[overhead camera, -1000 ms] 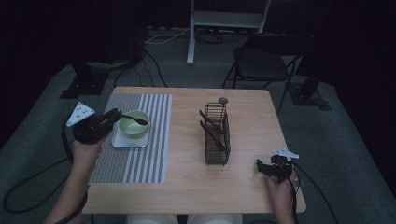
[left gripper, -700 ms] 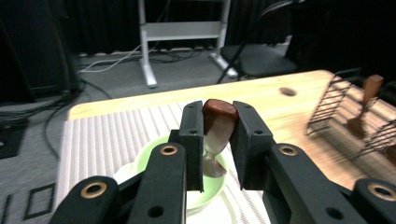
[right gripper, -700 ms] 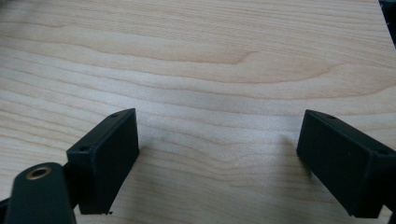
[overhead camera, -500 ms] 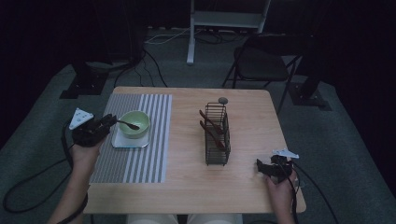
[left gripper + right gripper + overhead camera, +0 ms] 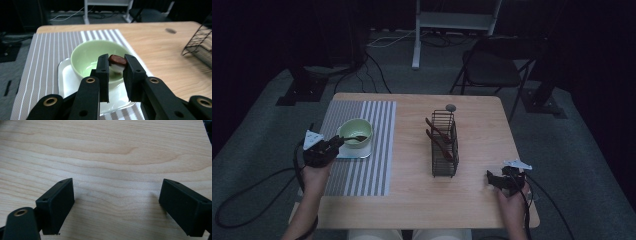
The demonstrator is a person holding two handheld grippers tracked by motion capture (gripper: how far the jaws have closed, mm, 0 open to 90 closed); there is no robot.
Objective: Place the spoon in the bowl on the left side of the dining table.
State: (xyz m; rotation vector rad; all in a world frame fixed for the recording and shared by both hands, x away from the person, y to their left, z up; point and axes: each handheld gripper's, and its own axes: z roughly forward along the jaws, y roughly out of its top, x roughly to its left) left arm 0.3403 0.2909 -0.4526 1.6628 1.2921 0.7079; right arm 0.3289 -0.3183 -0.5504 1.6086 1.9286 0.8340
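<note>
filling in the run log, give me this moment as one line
left gripper: shut on spoon over green bowl | right gripper: open, nothing between, above table | rack: holds utensils

The room is dim, with grey carpet [image 5: 257, 150] under a light wooden table [image 5: 472, 200]. Beyond the table's far edge stand a black folding chair [image 5: 492, 70] and a white stand [image 5: 457, 22]; cables [image 5: 382, 42] trail across the floor.
</note>
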